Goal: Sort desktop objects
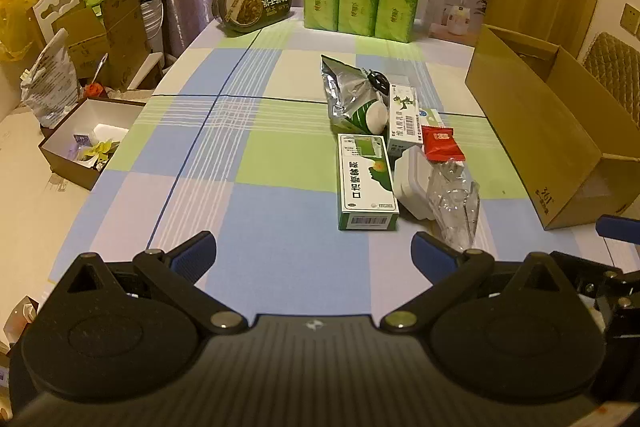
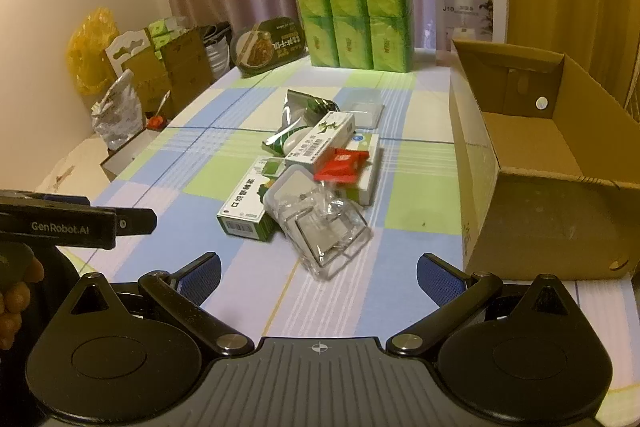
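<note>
Because the small items lie heaped against one another in the middle of the checked tablecloth [image 1: 248,163], the main risk is that a grab at 1 of them drags or topples its neighbours. Both the left gripper [image 1: 314,251] and the right gripper [image 2: 318,273] hang above the near edge of the table with jaws spread wide and nothing between them, well short of the pile. The crumpled clear plastic tray [image 2: 326,227] lies nearest, overlapping a white lidded container [image 2: 290,189] and touching the green medicine box [image 1: 366,183]; it looks thin and springy, so I judge it could buckle or slip out of the pads. The red sachet [image 2: 342,165] rests on top of 2 white boxes and may slide off if those are pulled first. The open cardboard box [image 2: 532,163] stands just beside the pile to the right, and a careless swing could clip its near wall.
</note>
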The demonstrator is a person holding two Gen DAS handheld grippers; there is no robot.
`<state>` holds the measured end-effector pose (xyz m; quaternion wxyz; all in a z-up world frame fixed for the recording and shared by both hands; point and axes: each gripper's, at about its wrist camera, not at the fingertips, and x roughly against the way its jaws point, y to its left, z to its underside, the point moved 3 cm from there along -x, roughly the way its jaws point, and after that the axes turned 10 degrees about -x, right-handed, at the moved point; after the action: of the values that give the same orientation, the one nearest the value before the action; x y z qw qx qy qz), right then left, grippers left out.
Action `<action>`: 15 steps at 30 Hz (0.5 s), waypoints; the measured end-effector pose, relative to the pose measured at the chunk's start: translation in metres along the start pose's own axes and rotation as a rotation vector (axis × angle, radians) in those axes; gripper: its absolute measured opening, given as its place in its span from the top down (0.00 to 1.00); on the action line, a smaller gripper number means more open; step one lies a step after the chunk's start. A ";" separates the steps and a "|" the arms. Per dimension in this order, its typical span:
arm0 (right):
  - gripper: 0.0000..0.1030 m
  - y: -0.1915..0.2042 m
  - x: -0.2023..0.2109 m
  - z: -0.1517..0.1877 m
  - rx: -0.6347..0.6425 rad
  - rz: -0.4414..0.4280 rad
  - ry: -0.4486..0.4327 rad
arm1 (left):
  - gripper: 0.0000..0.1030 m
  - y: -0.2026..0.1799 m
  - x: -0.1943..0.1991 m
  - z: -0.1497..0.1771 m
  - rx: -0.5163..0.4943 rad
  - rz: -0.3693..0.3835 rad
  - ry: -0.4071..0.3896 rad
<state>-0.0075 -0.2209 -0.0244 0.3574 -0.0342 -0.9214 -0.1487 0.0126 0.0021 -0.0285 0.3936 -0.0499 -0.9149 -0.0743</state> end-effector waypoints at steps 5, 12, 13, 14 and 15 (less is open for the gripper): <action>0.02 -0.001 -0.002 0.001 -0.002 0.005 0.008 | 0.01 -0.001 0.000 -0.002 -0.003 0.013 -0.002; 0.02 -0.001 -0.002 0.003 -0.007 0.013 0.013 | 0.01 -0.002 0.000 -0.001 -0.007 0.019 0.004; 0.02 -0.001 -0.002 0.003 -0.008 0.014 0.012 | 0.01 -0.003 0.000 -0.001 -0.008 0.020 0.004; 0.02 -0.001 -0.002 0.003 -0.011 0.013 0.013 | 0.01 -0.003 0.000 -0.001 -0.010 0.022 0.004; 0.02 -0.002 -0.003 0.003 -0.014 0.013 0.014 | 0.01 -0.003 0.000 -0.001 -0.011 0.023 0.004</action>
<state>-0.0077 -0.2215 -0.0286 0.3645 -0.0416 -0.9176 -0.1531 0.0123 -0.0013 -0.0281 0.3960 -0.0625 -0.9130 -0.0751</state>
